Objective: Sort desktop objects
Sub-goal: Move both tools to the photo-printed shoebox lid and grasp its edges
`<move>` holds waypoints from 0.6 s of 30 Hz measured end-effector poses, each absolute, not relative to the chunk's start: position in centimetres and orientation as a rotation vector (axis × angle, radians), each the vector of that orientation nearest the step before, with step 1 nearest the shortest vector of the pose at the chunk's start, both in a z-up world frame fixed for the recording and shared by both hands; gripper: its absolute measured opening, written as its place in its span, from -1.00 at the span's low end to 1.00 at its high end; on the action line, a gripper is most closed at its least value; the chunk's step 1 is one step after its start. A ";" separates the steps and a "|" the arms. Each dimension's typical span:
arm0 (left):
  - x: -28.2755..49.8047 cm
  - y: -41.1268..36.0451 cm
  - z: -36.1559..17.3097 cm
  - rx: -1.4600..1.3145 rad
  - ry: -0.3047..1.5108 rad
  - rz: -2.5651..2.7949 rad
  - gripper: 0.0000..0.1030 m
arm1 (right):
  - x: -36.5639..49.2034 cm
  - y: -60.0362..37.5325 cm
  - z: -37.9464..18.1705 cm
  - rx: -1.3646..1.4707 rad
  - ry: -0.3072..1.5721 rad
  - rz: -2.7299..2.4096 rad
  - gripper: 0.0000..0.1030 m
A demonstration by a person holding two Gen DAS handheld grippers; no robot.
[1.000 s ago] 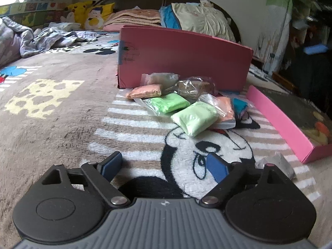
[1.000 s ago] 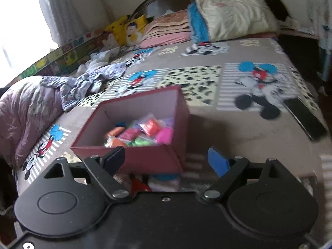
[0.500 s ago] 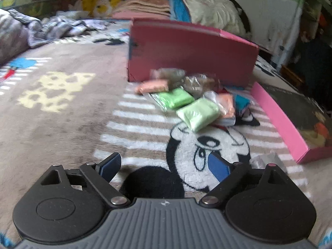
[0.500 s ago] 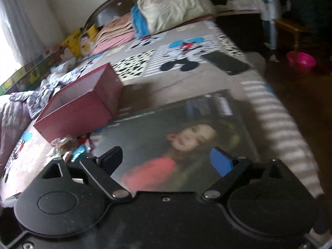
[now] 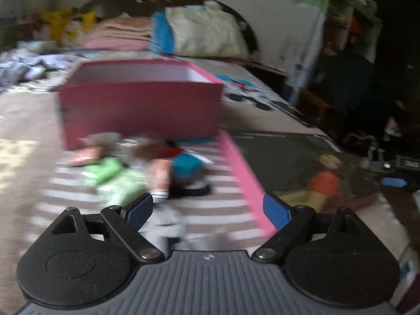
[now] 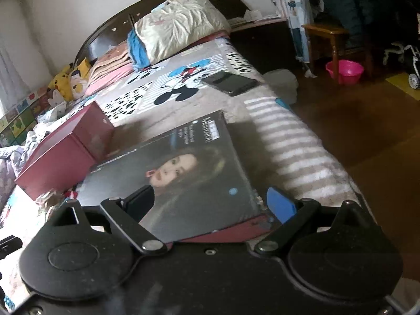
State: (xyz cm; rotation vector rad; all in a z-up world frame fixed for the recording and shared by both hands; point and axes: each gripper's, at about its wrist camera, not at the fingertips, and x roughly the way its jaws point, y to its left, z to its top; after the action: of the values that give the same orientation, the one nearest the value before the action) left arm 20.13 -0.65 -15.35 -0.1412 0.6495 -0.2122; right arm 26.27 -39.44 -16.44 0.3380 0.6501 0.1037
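A pink open box [image 5: 141, 105] stands on the bed; it also shows in the right wrist view [image 6: 65, 152]. Several small bagged clay packs [image 5: 118, 173], green, orange and blue, lie in front of it, blurred. The box lid [image 5: 302, 173] with a woman's portrait lies flat to the right, pink rim up; it also shows in the right wrist view [image 6: 183, 173]. My left gripper [image 5: 207, 210] is open and empty, above the blanket near the packs and the lid's rim. My right gripper [image 6: 210, 202] is open and empty, just over the lid's near edge.
A black phone [image 6: 231, 82] lies on the Mickey blanket beyond the lid. Pillows [image 6: 181, 23] and folded bedding are at the headboard. The bed's right edge drops to a wooden floor with a pink basin [image 6: 344, 71] and a stool [image 6: 333, 42].
The left view has risen and swung right, so the box's open top and the lid show; it is blurred by motion. The right gripper has swung from the box to over the lid.
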 end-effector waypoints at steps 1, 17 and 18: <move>20.7 -1.5 -15.6 -0.137 0.663 -0.235 0.76 | 26.4 -39.7 -16.6 0.341 0.645 0.096 0.81; 27.5 -6.4 -19.3 -0.251 0.790 -0.360 0.76 | 28.8 -41.3 -19.6 0.394 0.679 0.249 0.81; 27.7 -6.5 -19.4 -0.258 0.796 -0.369 0.76 | 28.9 -41.2 -19.9 0.389 0.686 0.263 0.81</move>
State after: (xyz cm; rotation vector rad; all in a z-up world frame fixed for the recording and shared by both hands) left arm 27.68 -6.55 -19.45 -0.2576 0.7960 -0.3685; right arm 28.93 -41.21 -19.85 0.3888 0.6865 0.2628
